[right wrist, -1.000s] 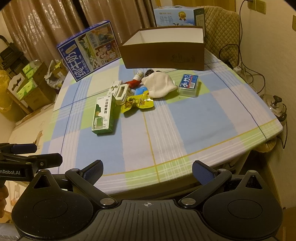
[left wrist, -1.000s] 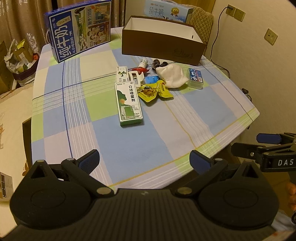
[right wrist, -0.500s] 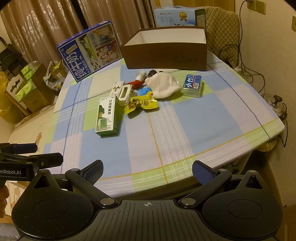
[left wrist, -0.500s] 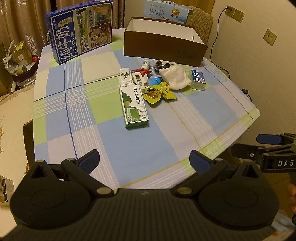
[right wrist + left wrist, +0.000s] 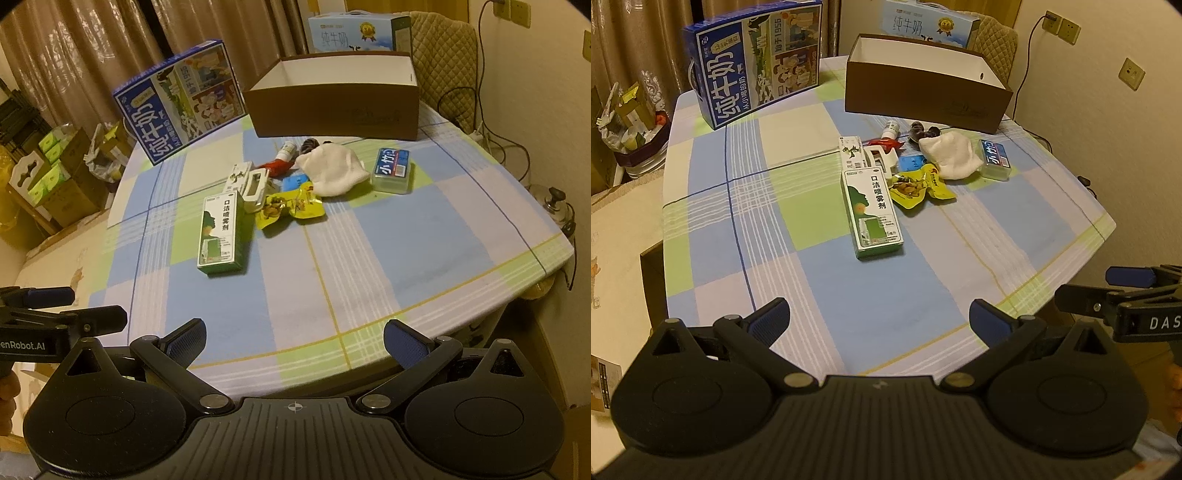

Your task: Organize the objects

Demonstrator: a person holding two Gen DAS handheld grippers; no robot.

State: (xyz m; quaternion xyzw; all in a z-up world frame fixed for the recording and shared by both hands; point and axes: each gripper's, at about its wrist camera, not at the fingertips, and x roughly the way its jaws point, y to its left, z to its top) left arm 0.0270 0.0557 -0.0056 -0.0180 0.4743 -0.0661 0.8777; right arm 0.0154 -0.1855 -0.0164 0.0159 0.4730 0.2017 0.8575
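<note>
One brown box (image 5: 923, 96), two milk cartons (image 5: 757, 62)

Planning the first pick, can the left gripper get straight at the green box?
Probably yes: the left gripper is open, and only bare tablecloth lies before the green box.

Checked cloth cover (image 5: 849, 295) on table, matt. Green box (image 5: 872, 212) glossy card; brown box (image 5: 923, 92) matt cardboard. Yellow snack pkt (image 5: 919, 184) shiny foil. White cloth (image 5: 951, 155) soft, fuzzy.
</note>
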